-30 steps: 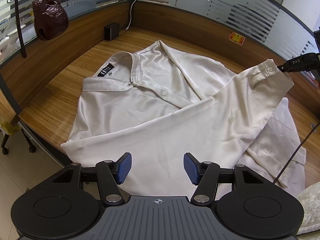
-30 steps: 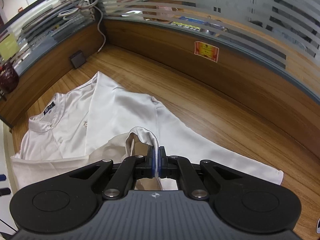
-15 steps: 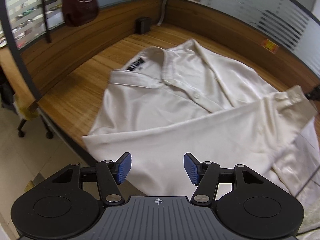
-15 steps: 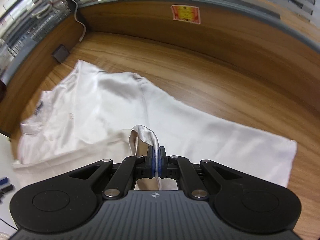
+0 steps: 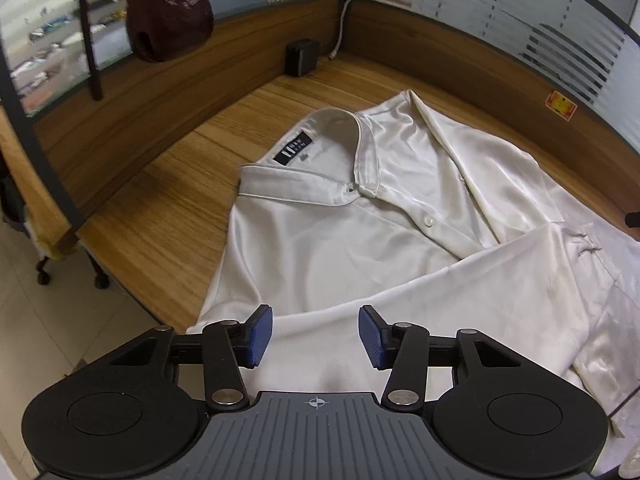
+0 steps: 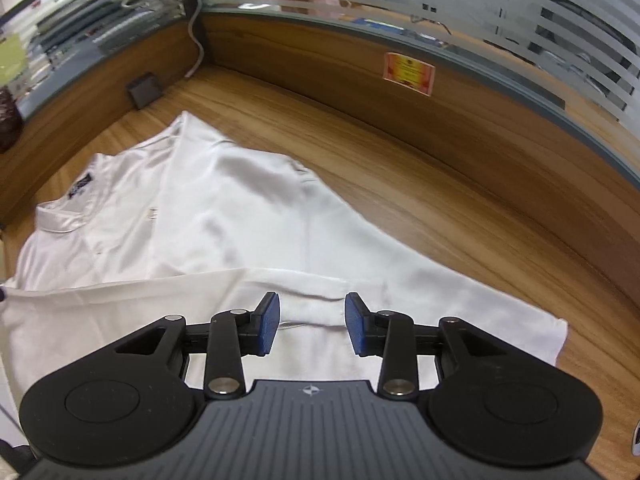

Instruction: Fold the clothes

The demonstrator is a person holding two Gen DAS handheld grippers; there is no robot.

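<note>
White shirt point(image 5: 340, 240) spread flat on wooden desk point(image 5: 168, 216), collar toward the back corner, one sleeve point(image 5: 460, 292) folded across the chest, cuff lying on the far side. Left gripper point(image 5: 316, 334) over the sleeve's near part, fingers wide apart, holding nothing. Right gripper point(image 6: 312, 322) above the shirt's lower half, fingers likewise wide, nothing between them. Dark red bag point(image 5: 168, 8) hung on the partition, contents not visible. Small black box point(image 5: 302, 57) at the back corner, well apart from the shirt. Desk's near edge just beside the shirt's shoulder; bare wood open along the wall panel point(image 6: 440, 128) and left of the collar
</note>
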